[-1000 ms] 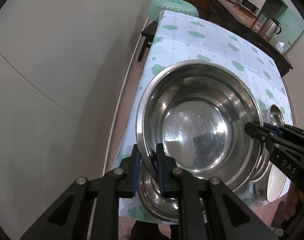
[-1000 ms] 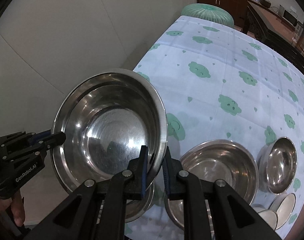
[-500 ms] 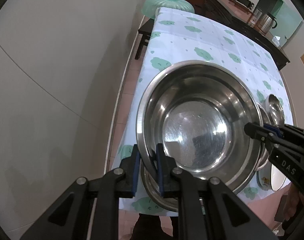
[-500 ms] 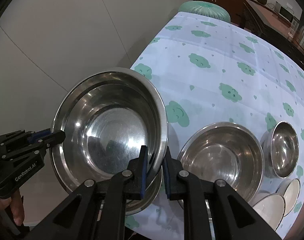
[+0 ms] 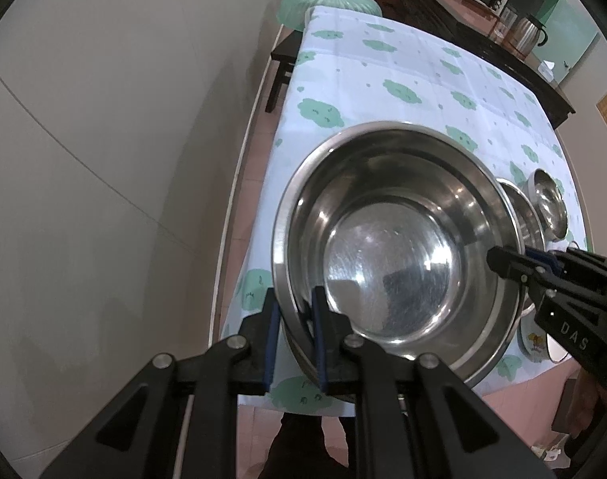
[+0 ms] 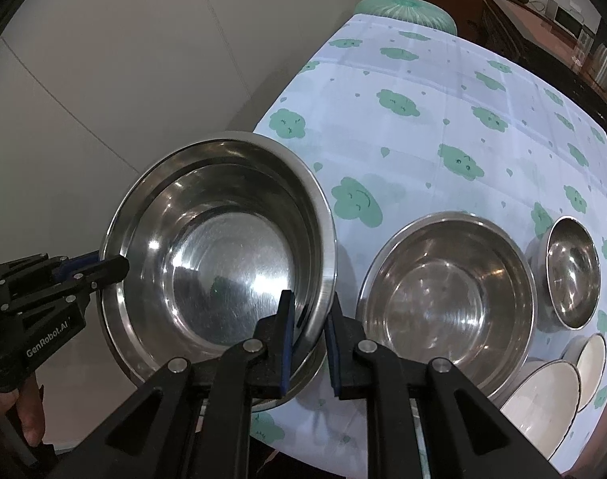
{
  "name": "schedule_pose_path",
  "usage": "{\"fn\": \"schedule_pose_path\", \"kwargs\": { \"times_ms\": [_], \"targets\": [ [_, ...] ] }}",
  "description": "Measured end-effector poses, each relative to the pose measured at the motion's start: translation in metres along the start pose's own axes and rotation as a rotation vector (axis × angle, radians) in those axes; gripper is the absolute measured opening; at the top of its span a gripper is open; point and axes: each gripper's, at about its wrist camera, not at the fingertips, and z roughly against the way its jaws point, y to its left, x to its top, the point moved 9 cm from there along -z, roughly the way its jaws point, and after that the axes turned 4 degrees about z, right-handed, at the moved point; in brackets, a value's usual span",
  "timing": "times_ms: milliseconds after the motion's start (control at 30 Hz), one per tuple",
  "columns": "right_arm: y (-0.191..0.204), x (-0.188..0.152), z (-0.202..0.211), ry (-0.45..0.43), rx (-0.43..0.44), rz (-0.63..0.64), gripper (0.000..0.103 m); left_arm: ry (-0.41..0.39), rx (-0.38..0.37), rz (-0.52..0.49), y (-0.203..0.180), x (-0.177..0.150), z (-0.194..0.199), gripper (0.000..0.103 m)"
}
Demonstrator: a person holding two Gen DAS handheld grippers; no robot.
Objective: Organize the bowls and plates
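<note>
Held bowl: a large steel bowl [image 6: 219, 255], carried in the air over the near left corner of the table [image 6: 443, 92], tilted so its mouth faces both cameras.
Left gripper [image 5: 295, 331]: clamped on the bowl's rim, one finger inside the wall and one outside.
Right gripper [image 6: 309, 329]: pinching the opposite side of the same rim, likewise one finger in and one out.
Below the bowl: a second steel rim [image 6: 303, 375] shows just under its lower edge; whether they touch I cannot tell.
Right of the held bowl: a medium steel bowl [image 6: 449, 299] rests on the tablecloth, then a small steel bowl [image 6: 574, 271] beyond it, and white ceramic bowls [image 6: 542, 391] at the table's near edge.
Step in hand: by my reading, a two-handed carry of the largest bowl, probably toward a stacking spot.
Next move calls for: both hands keeping pace so the rim does not twist, levelling the bowl, lowering it until it is seated, then letting go on both sides together.
</note>
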Motion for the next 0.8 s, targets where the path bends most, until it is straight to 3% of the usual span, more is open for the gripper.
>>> {"fn": "schedule_pose_path", "kwargs": {
  "times_ms": [800],
  "targets": [
    [0.010,-0.020,-0.008,0.050,-0.001,0.000,0.017,0.036,0.001,-0.013,0.004,-0.018,-0.011,0.013]
  ]
}}
